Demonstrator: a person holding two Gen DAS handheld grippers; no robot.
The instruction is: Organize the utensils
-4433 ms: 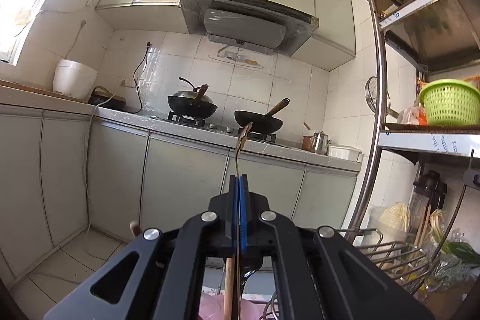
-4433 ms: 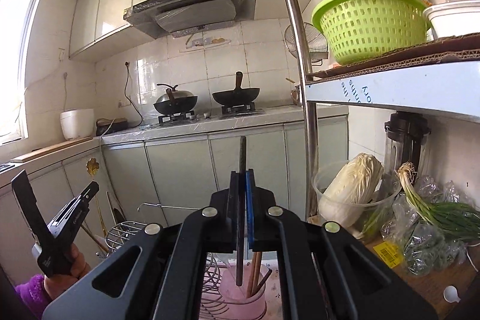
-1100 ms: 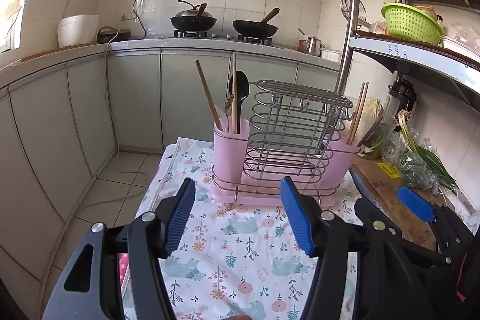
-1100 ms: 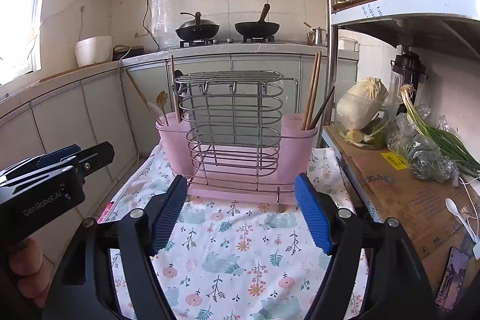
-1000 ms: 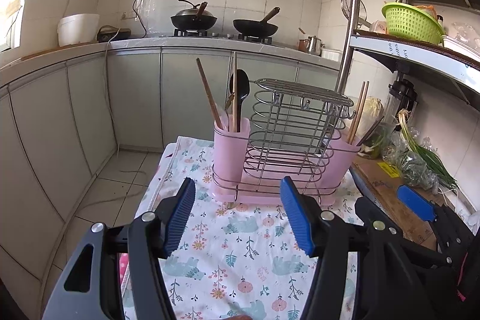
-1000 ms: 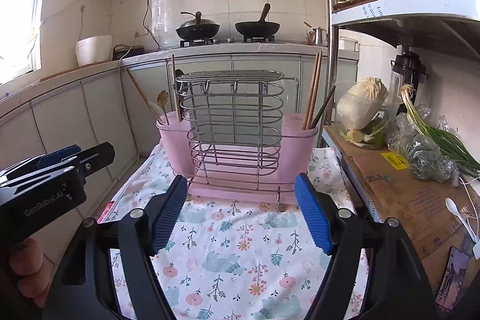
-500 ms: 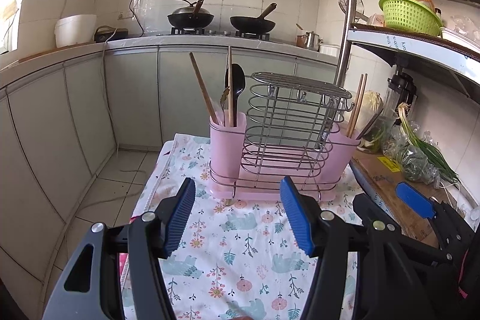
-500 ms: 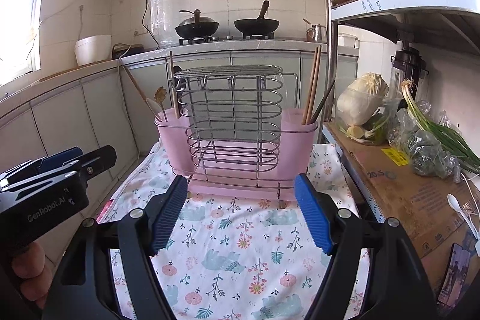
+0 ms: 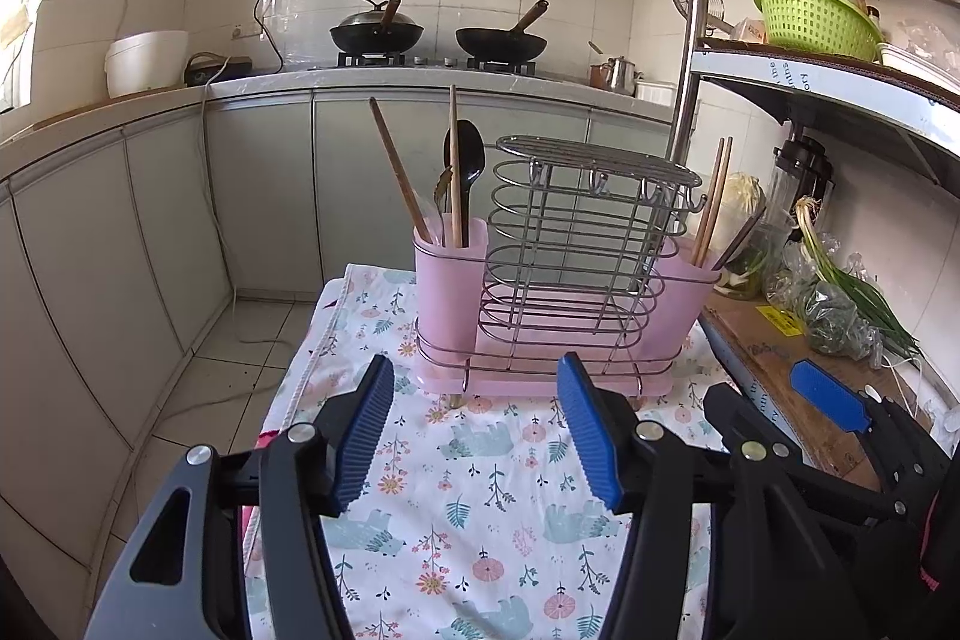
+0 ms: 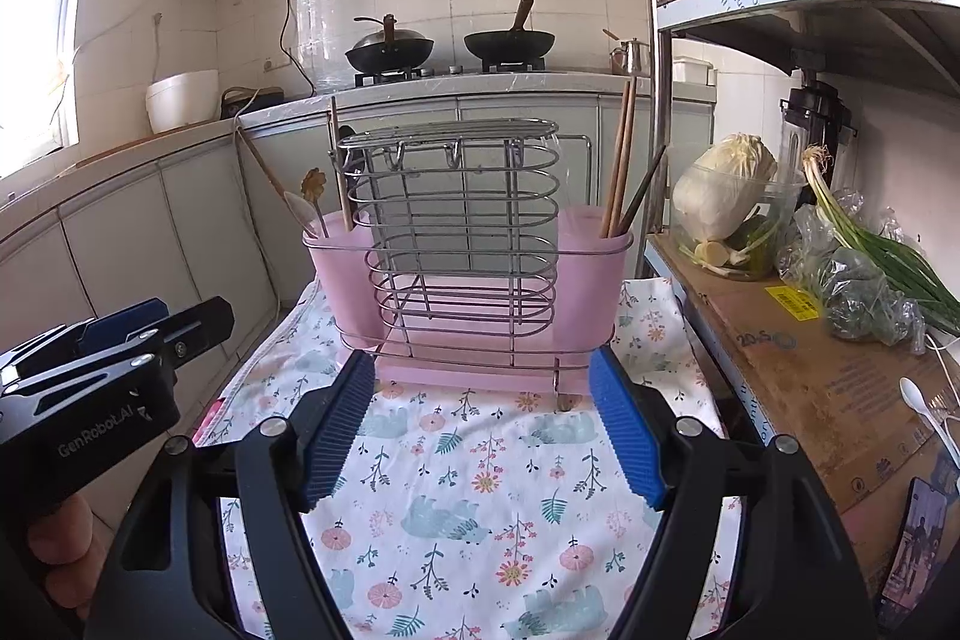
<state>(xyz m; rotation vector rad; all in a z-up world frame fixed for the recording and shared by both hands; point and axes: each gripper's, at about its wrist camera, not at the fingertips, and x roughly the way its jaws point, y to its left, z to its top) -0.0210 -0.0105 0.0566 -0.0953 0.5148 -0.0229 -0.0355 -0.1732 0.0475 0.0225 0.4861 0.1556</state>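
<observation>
Left wrist view: left gripper [image 9: 474, 436] has its blue-padded jaws spread wide, nothing between them. It sits low over the floral-print tablecloth [image 9: 480, 520], near side. Straight ahead, far of the jaws, stands the pink plastic utensil holder with wire rack [image 9: 558, 280]. Left pink cup [image 9: 449, 280] holds wooden chopsticks [image 9: 399, 172], a black spoon [image 9: 465, 160] and other small utensils, all roughly upright, long axes vertical, handles down in the cup; the far-left chopstick leans left. Right pink cup [image 9: 684, 301] holds a wooden chopstick pair [image 9: 711, 202] and a dark stick, tilted right. Right gripper [image 9: 828, 400] shows at the right edge, beside the table.

Right wrist view: right gripper [image 10: 480, 418] jaws also spread wide, empty, pointing at the same holder [image 10: 468, 292], which is dead ahead and near, apart from the pads. Left gripper [image 10: 108, 370] is at the left edge, apart from the holder; its jaws aren't readable from here. No loose utensils visible on the cloth [image 10: 468, 520].

Judgement: both arms about equally near; left is closer to the left cup, right to the right cup. Any pull would go straight up along the utensils' vertical axis. The sorting looks mostly done.
</observation>
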